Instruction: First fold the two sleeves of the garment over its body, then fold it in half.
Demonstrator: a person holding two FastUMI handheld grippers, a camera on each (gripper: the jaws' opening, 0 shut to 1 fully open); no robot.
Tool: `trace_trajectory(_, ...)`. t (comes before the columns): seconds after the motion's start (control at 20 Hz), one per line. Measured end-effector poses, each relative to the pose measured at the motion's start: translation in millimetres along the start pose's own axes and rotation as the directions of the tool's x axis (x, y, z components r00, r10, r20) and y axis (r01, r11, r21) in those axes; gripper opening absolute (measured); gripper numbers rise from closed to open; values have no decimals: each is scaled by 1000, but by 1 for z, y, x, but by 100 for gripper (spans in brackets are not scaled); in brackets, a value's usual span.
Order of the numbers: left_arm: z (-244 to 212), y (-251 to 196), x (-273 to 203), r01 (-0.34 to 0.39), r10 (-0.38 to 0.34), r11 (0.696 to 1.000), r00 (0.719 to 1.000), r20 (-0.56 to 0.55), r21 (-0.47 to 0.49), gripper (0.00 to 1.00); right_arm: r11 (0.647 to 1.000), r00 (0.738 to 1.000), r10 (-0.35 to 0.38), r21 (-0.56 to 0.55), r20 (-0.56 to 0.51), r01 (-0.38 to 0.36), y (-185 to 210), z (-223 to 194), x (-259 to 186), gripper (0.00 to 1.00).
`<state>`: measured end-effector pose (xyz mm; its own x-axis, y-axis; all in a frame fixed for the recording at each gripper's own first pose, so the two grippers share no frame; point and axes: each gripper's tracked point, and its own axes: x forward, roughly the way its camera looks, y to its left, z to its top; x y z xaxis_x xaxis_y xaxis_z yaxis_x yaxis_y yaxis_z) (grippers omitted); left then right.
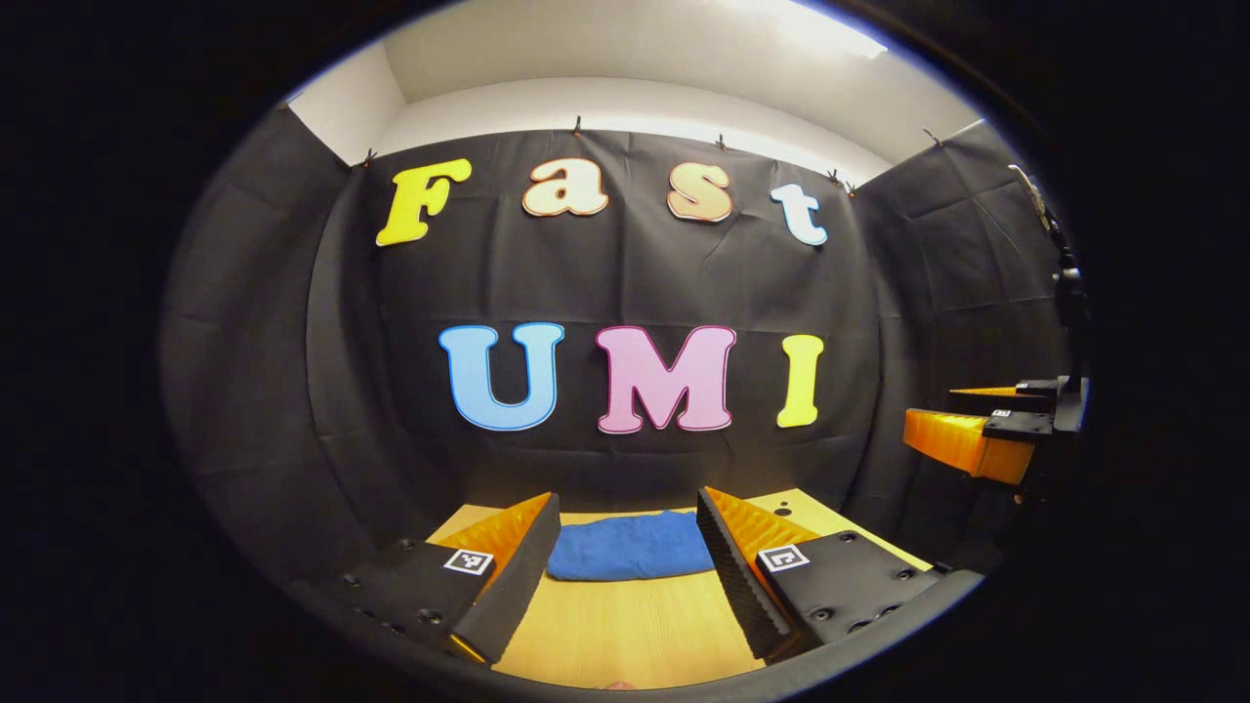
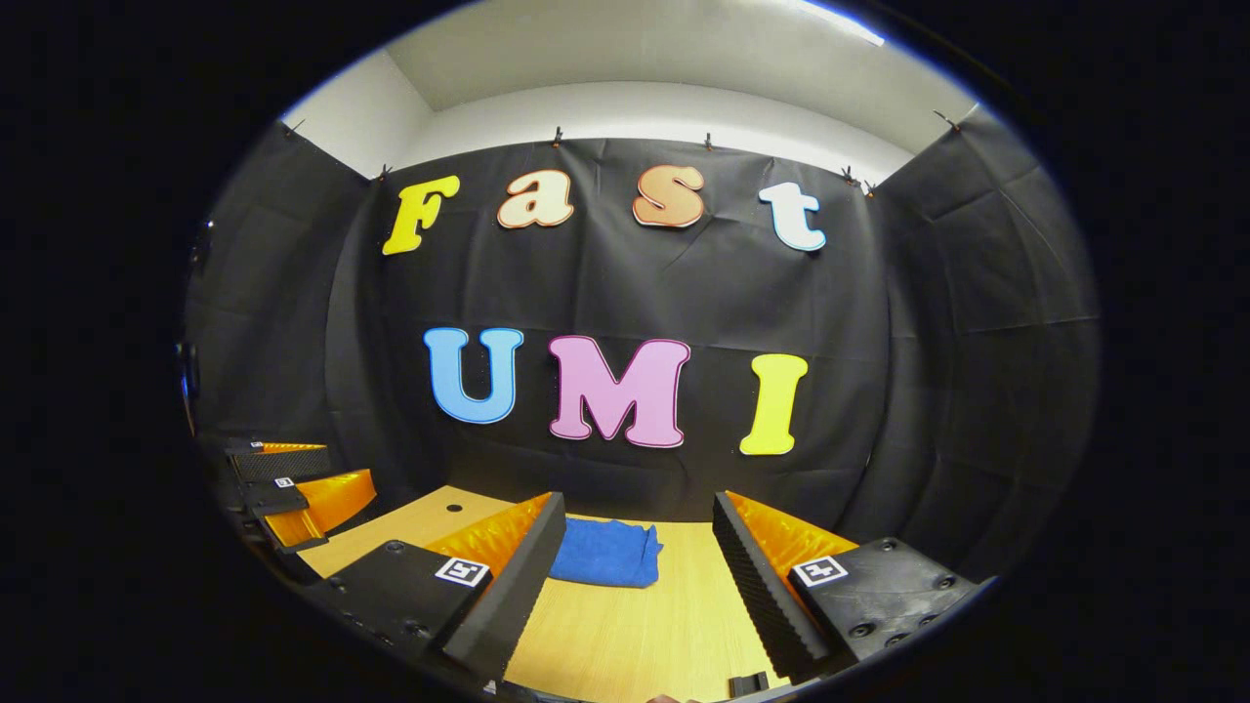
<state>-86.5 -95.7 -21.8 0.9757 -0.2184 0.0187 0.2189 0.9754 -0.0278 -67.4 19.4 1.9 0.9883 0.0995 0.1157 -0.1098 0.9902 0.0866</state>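
Your left gripper (image 1: 625, 576) and right gripper (image 2: 635, 586) are both wide open and hold nothing. The garment (image 1: 630, 547) lies bunched on the table (image 1: 625, 625), far side. No sleeve looks folded; reach forward first.

no readable text besides the wall, small square black-and-white marker tags on left gripper (image 1: 625, 576) and right gripper (image 2: 635, 586), patterns only, no words, no numbers, no brand
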Motion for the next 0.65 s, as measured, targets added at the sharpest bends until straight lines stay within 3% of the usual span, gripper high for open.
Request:
trace_trajectory(0.2,4,2,-3,10,-10,1000,1000,14,2,80,1000,1000,5,-7,13,-4,6,6,0,100)
trace_trajectory(0.25,3,0,-4,13,-13,1000,1000,13,-4,81,1000,1000,6,-4,13,-6,6,6,1,96)
trace_trajectory(0.45,3,5,-5,14,-14,1000,1000,13,-26,81,1000,1000,20,15,9,-20,16,9,1,96)
trace_trajectory(0.5,4,6,-7,15,-14,1000,1000,19,-28,81,1000,1000,24,19,10,-24,17,10,2,100)
trace_trajectory(0.65,6,8,-7,10,-9,1000,1000,29,-19,81,1000,1000,19,15,19,-20,15,13,4,96)
